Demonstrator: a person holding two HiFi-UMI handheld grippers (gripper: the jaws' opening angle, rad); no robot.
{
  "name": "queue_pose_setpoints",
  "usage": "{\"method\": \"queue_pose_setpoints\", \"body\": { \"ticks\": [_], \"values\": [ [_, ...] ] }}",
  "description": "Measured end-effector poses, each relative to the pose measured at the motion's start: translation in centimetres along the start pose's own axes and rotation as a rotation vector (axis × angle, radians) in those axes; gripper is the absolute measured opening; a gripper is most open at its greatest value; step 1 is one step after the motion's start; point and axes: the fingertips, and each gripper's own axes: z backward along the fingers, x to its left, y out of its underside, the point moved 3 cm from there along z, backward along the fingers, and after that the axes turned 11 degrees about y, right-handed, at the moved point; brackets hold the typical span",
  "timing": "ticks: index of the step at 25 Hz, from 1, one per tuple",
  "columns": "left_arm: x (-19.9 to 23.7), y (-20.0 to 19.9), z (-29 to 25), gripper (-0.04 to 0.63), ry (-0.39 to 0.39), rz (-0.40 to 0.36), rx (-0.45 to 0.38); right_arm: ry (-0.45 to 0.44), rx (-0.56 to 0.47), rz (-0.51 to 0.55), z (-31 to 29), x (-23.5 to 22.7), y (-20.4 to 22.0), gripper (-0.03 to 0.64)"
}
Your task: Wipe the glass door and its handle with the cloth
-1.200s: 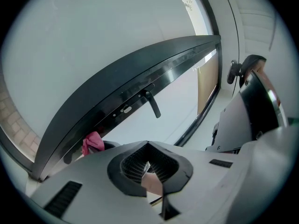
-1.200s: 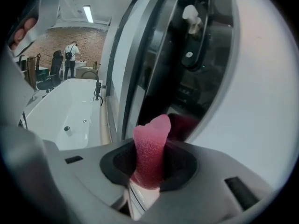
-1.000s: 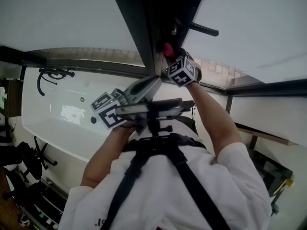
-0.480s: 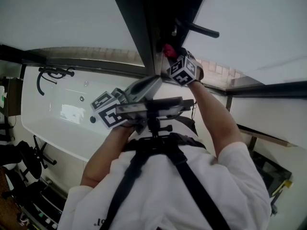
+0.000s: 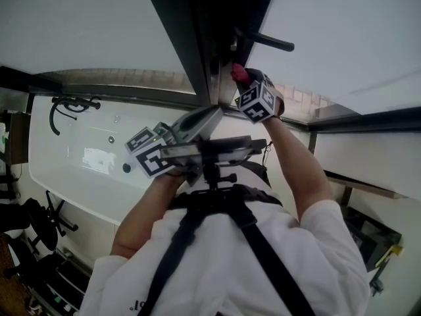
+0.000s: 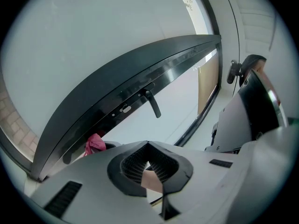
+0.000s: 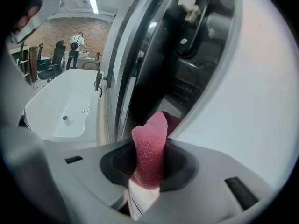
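Bathtub: the white bathtub (image 5: 79,160) lies at 9 o'clock in the head view, well apart from the door. Only a drain fitting (image 5: 127,166) shows inside it, and I see no water.

Left claw: the left claw (image 6: 148,146) sits low, at about 7 o'clock from the cloth. Its tips are drawn together with nothing between them. It points up toward the door but is apart from it.

Frame: the dark frame (image 5: 187,38) runs from 12 o'clock down to the middle of the head view, with frosted glass on either side.

Cloth: the red cloth (image 7: 150,141) stands up out of the right claw. Its tip is at the edge where frame meets glass, but I cannot tell whether it is touching or just short.

Right claw: the right claw (image 7: 149,160) is clamped tight on the cloth's lower part. It is up at the frame and is much the nearer of the two to the handle.

Handle: the black lever handle (image 5: 266,41) lies near the cloth, at 1 o'clock from it. Its long axis runs roughly 9 to 3 o'clock and juts out over the glass.

Glass door: the glass door (image 5: 342,25) fills 1 to 3 o'clock, just beside the cloth.

Next move, as I judge it: a short reach toward 1 o'clock would bring the cloth onto the handle, and the wipe should then follow the handle's length.
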Motion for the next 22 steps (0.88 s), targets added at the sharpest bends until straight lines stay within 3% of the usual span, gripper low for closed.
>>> {"method": "queue_pose_setpoints", "body": {
  "ticks": [5,11,16,22],
  "values": [
    [0.0,0.2,-0.1,-0.008,0.015,0.004,0.007,0.069,-0.034,-0.07,2.0,-2.1,0.3,0.106],
    [-0.2,0.4,-0.5,-0.008,0.04,0.011,0.023,0.183,-0.094,-0.245,6.0,-6.3,1.3,0.106],
    [-0.4,0.7,-0.9,-0.008,0.065,0.015,0.043,0.31,-0.203,-0.362,11.7,-11.0,-0.4,0.106],
    [-0.4,0.9,-1.4,-0.008,0.085,0.011,0.051,0.467,-0.375,-0.398,18.8,-17.6,-4.7,0.106]
  ]
}}
